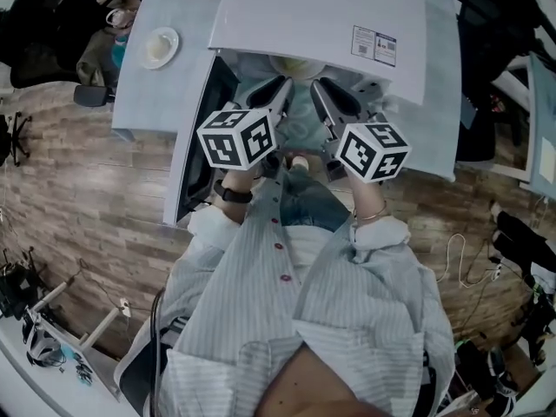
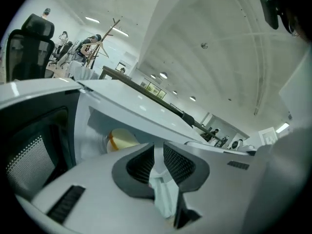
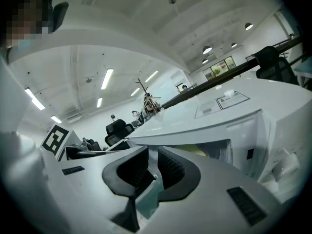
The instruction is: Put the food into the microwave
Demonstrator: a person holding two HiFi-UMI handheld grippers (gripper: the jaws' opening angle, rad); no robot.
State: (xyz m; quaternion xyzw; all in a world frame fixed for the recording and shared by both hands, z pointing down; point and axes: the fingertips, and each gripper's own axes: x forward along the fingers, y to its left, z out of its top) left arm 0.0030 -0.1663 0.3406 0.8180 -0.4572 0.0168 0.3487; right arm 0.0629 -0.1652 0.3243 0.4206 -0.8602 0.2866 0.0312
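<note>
**Food in, door open**

Head view: bowl of food (image 1: pixel 293 64) inside microwave (image 1: pixel 321 24); door (image 1: pixel 187 163) open left; left gripper (image 1: pixel 278 88), right gripper (image 1: pixel 324 92) at its mouth.
Left gripper view: jaws narrowly apart, empty.
Right gripper view: same.
Advised: withdraw clear, then shut door.

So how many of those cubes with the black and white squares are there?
2. One cube rides on the left gripper, the other cube on the right gripper, both held before the open microwave. None seems hidden.
</note>
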